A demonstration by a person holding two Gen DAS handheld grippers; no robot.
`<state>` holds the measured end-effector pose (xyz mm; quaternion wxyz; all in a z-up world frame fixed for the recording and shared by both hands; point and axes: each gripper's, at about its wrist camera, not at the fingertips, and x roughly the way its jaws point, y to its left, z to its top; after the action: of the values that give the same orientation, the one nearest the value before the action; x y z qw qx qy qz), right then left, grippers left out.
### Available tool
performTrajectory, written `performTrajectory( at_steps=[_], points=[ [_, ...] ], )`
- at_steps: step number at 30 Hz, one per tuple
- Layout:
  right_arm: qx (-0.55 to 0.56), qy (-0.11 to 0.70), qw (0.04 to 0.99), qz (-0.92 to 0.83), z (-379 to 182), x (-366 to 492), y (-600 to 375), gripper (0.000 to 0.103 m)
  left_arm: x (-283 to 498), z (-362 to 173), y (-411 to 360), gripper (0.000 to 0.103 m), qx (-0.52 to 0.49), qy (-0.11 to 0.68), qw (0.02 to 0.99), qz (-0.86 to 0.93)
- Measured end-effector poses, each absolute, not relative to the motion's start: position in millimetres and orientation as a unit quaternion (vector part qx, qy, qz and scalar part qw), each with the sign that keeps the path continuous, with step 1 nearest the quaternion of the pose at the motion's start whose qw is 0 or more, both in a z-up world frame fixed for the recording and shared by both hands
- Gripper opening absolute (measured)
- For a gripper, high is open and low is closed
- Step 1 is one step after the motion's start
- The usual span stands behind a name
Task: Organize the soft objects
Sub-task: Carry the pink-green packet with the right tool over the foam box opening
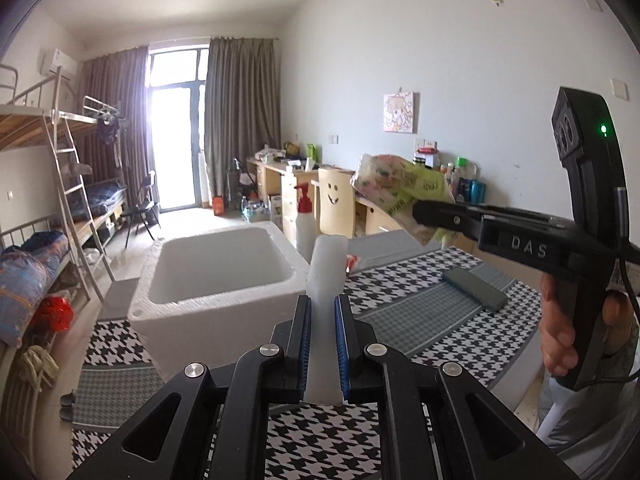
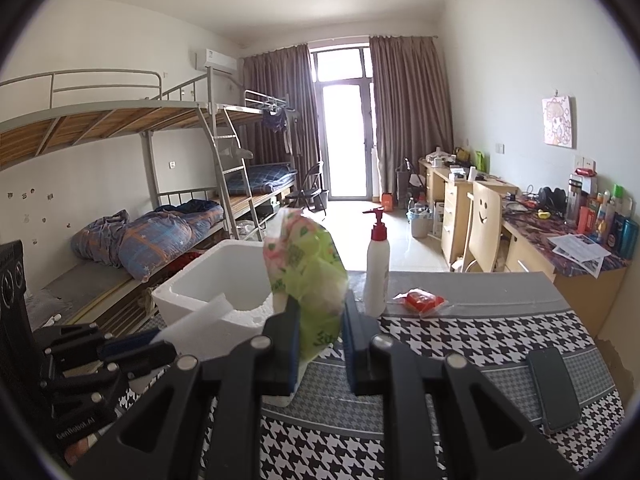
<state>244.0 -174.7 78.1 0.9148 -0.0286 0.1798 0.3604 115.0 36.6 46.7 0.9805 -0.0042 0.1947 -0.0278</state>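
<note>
Setting: dormitory room with bunk beds (image 2: 120, 128) along the left wall, a curtained balcony door (image 2: 346, 128) at the far end and desks (image 2: 560, 248) along the right wall. Work surface: table under a black-and-white houndstooth cloth (image 2: 480, 344).

1. White foam box (image 1: 216, 264), open-topped, standing on the cloth at the left of the table.
2. White foam block (image 1: 326, 276), long and pale, pinched between the blue-padded fingers of the left gripper (image 1: 323, 312); jaws drawn narrow onto it, the block pointing toward the near right corner of the box, raised above the cloth.
3. Pump bottle (image 2: 378, 268), white with a red pump head, upright on the table just right of the box.
4. Tissue pack (image 2: 310, 276), soft, in a green and pink floral wrapper, clamped in the right gripper (image 2: 320, 340) and carried in the air, just beside the box's right edge in the right wrist view.
5. Small red packet (image 2: 420, 302), lying on the cloth right of the bottle.
6. Dark phone (image 2: 554, 388), flat on the cloth at the table's right side, well apart from the box.
</note>
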Motion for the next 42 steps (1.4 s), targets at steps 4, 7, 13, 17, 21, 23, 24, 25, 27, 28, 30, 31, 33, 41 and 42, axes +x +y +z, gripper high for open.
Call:
performTrajectory(
  at_steps=[4, 7, 13, 17, 21, 23, 24, 25, 27, 28, 30, 31, 33, 41, 42],
  points=[
    [-0.030, 0.179, 0.914, 0.363, 80, 246, -171, 0.021, 118, 52, 40, 0.013, -0.004, 0.188, 0.982, -0.020],
    [-0.030, 0.179, 0.913, 0.365, 81, 248, -169, 0.021, 121, 54, 45, 0.013, -0.008, 0.185, 0.983, -0.013],
    [-0.032, 0.178, 0.912, 0.369, 82, 251, -164, 0.021, 126, 59, 54, 0.013, -0.013, 0.177, 0.984, 0.003],
    [-0.034, 0.178, 0.910, 0.372, 83, 255, -160, 0.021, 130, 63, 60, 0.013, -0.015, 0.171, 0.985, 0.011],
    [-0.036, 0.178, 0.909, 0.375, 84, 257, -154, 0.021, 132, 66, 66, 0.013, -0.014, 0.166, 0.986, 0.018],
    [-0.036, 0.179, 0.909, 0.376, 84, 258, -152, 0.021, 135, 67, 68, 0.013, -0.015, 0.163, 0.986, 0.023],
    [-0.037, 0.179, 0.908, 0.377, 84, 258, -150, 0.021, 136, 68, 69, 0.013, -0.015, 0.163, 0.986, 0.026],
    [-0.038, 0.179, 0.908, 0.378, 84, 259, -149, 0.021, 137, 68, 71, 0.013, -0.016, 0.162, 0.986, 0.029],
    [-0.038, 0.180, 0.907, 0.379, 84, 261, -147, 0.021, 139, 68, 73, 0.013, -0.017, 0.161, 0.986, 0.033],
    [-0.037, 0.180, 0.906, 0.380, 84, 261, -147, 0.021, 140, 68, 73, 0.013, -0.018, 0.160, 0.986, 0.035],
    [-0.038, 0.181, 0.905, 0.382, 84, 263, -144, 0.021, 141, 68, 76, 0.013, -0.019, 0.160, 0.986, 0.041],
    [-0.038, 0.182, 0.905, 0.383, 84, 263, -143, 0.021, 142, 68, 77, 0.013, -0.019, 0.159, 0.986, 0.044],
    [-0.039, 0.183, 0.904, 0.385, 84, 265, -141, 0.021, 142, 69, 81, 0.013, -0.020, 0.157, 0.986, 0.049],
    [-0.043, 0.190, 0.898, 0.395, 84, 267, -129, 0.021, 141, 70, 91, 0.013, -0.024, 0.153, 0.985, 0.070],
    [-0.044, 0.192, 0.897, 0.397, 83, 269, -127, 0.021, 141, 70, 92, 0.013, -0.025, 0.153, 0.985, 0.072]
  ],
)
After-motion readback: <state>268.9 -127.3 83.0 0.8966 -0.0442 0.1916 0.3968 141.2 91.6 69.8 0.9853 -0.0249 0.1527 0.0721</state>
